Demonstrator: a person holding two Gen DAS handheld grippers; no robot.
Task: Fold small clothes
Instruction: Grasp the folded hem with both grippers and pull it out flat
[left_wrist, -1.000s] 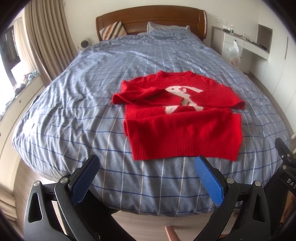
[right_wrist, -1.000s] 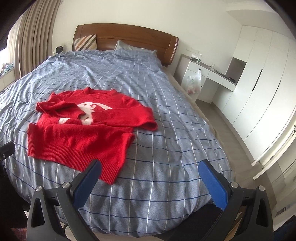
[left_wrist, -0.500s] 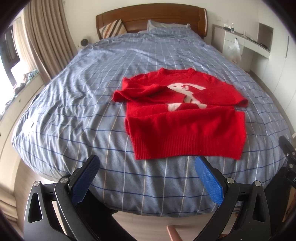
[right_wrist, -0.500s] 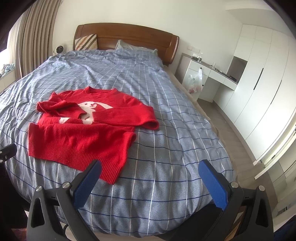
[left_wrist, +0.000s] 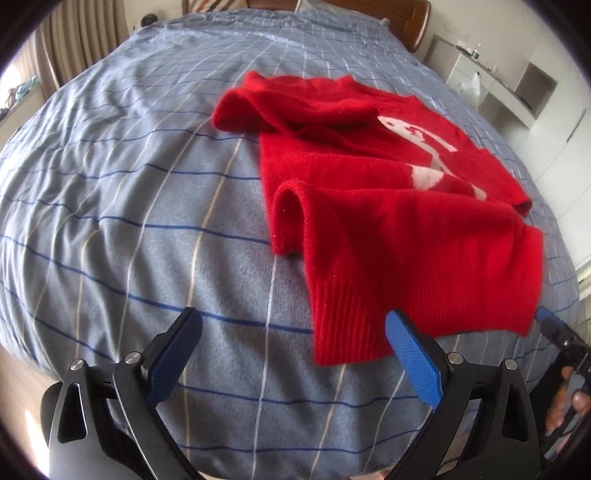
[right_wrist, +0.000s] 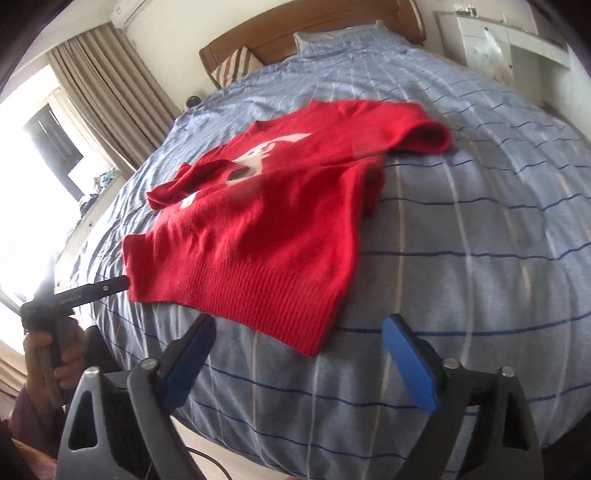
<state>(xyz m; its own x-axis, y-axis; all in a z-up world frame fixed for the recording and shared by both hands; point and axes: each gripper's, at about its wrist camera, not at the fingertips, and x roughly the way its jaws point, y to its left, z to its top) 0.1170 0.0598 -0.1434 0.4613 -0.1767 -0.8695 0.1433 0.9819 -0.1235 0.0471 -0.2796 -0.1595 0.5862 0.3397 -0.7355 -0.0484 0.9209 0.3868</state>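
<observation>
Both tools lowered toward red sweater (left_wrist: 388, 206) hem on checked bedspread (left_wrist: 129, 221), jaws narrowing, apart, empty

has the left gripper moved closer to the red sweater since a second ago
Yes: the left gripper has dropped toward the bed, now at the red sweater hem corner, jaws open, closing.

The left wrist view looks steeply down along its own claw (left_wrist: 293, 356) from the foot of the bed (left_wrist: 122, 206), close above the red sweater (left_wrist: 388, 206) at its left hem corner. The right wrist view faces the same way, rolled sideways, near the right hem corner (right_wrist: 314, 343). Both share the sweater, bedspread and headboard (right_wrist: 295, 33) (each also glimpses the other claw at its edge).
</observation>
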